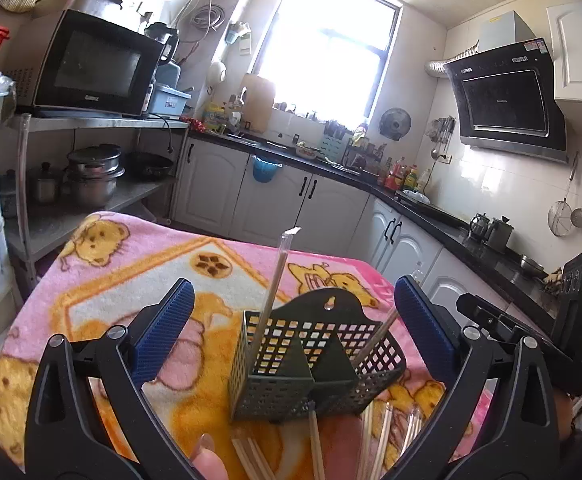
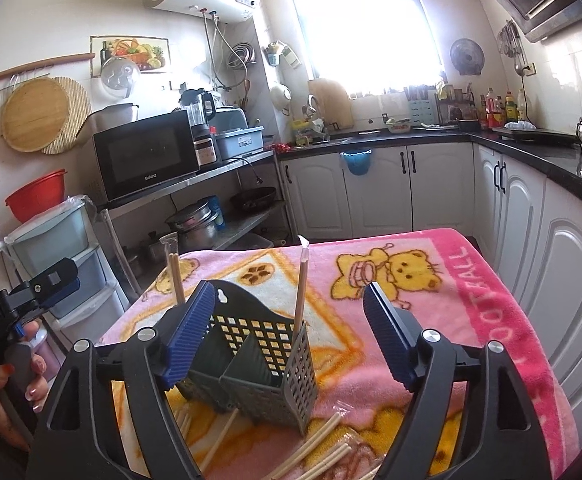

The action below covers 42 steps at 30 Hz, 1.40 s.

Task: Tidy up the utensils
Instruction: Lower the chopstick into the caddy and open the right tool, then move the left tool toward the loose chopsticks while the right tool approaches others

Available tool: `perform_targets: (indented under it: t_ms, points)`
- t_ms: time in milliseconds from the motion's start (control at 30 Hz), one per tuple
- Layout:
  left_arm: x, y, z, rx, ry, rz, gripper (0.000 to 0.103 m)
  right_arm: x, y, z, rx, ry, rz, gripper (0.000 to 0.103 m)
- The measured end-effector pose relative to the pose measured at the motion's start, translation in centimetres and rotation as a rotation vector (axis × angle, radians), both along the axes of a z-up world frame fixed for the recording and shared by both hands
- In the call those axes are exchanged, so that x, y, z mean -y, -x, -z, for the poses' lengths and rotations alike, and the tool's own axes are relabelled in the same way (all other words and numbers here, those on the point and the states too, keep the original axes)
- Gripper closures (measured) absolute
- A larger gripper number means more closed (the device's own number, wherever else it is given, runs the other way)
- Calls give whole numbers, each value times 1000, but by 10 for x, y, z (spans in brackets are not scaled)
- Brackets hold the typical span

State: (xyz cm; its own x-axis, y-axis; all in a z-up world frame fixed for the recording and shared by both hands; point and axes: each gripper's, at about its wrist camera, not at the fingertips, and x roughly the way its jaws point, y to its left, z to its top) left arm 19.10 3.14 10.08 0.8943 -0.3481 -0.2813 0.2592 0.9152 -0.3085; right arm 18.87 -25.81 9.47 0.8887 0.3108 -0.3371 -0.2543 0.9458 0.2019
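Note:
A dark grey perforated utensil caddy with a divider stands on the pink blanket; it also shows in the right wrist view. A wrapped chopstick pair stands in its left compartment, another leans in the right one. Loose chopsticks lie in front of it, also seen in the right wrist view. My left gripper is open and empty, jaws wide on either side of the caddy. My right gripper is open and empty just above the caddy.
The blanket-covered table ends toward white cabinets and a black counter. A metal shelf with a microwave and pots stands at the left, plastic drawers beside it.

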Motion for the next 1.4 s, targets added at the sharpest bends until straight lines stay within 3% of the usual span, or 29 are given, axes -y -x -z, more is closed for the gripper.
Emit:
perform_targets:
  t_ms: [433,1400]
  points:
    - [9,15,20,-50,-21,12,11,-3,22,12,-25,44,-21,28]
    - [41,24,68,-194,-100,63,11,17,56,68,-183,81,-22,28]
